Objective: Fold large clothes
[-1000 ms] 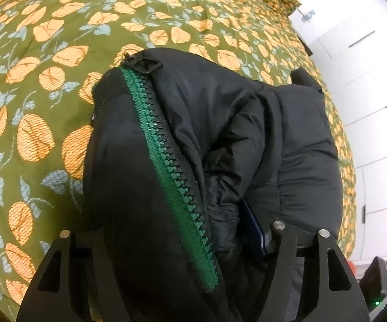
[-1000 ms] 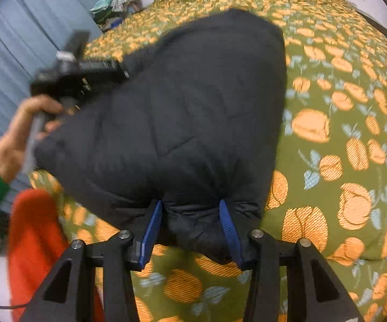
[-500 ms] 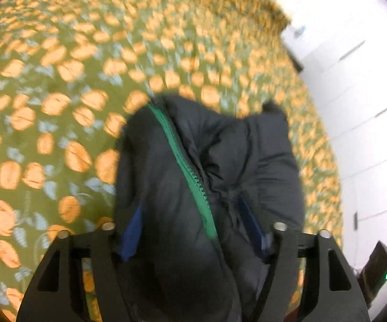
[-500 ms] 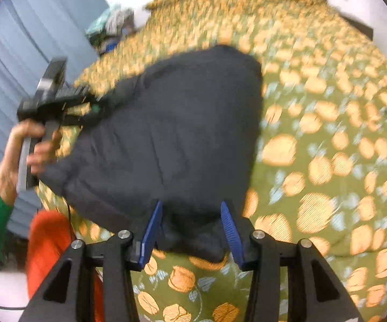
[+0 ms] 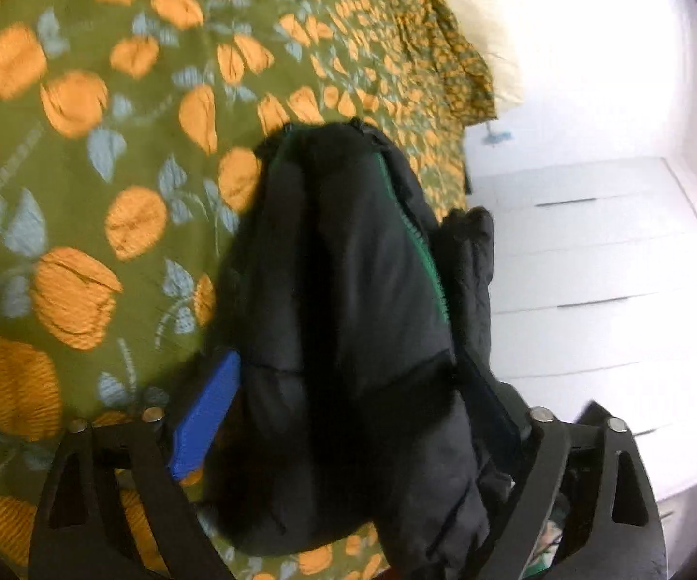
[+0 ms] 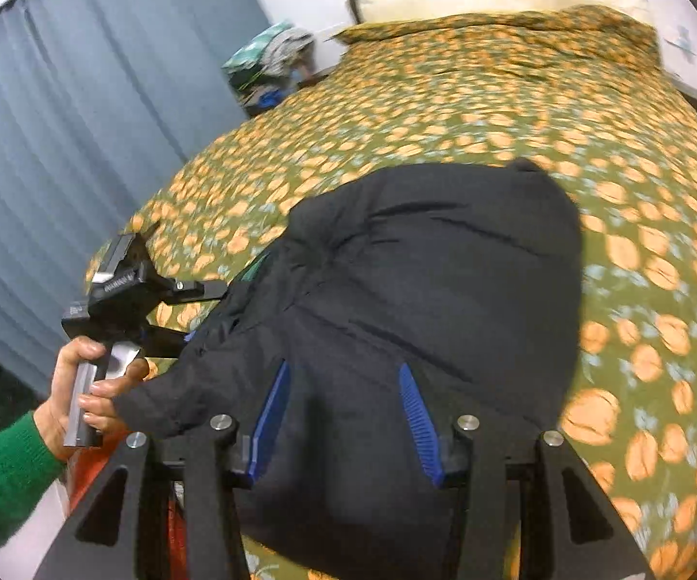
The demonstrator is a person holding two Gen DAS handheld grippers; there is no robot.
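— Where was the jacket when you looked in?

— The black puffer jacket (image 6: 426, 290) lay on the bed's green quilt with orange flowers (image 6: 638, 193), at the near edge, bunched into a thick mound. Its green zipper (image 5: 421, 261) ran along one fold.

— And the grippers?

— The right gripper (image 6: 343, 415) had its blue fingers (image 6: 416, 415) pressed on a wad of the jacket's hem, clamped on the padding. The left gripper (image 5: 348, 415) stood on the other end of the jacket; one blue finger (image 5: 203, 415) showed against the fabric, the other was mostly buried in it, so it too had jacket pinched between them.

— Who held them?

— A person in a green sleeve (image 6: 0, 483); the left hand (image 6: 82, 386) wrapped the handle. Grey-blue curtains (image 6: 82, 121) hung behind, white drawers (image 5: 590, 266) stood beside the bed, and a heap of clothes (image 6: 271, 63) sat at the far corner.
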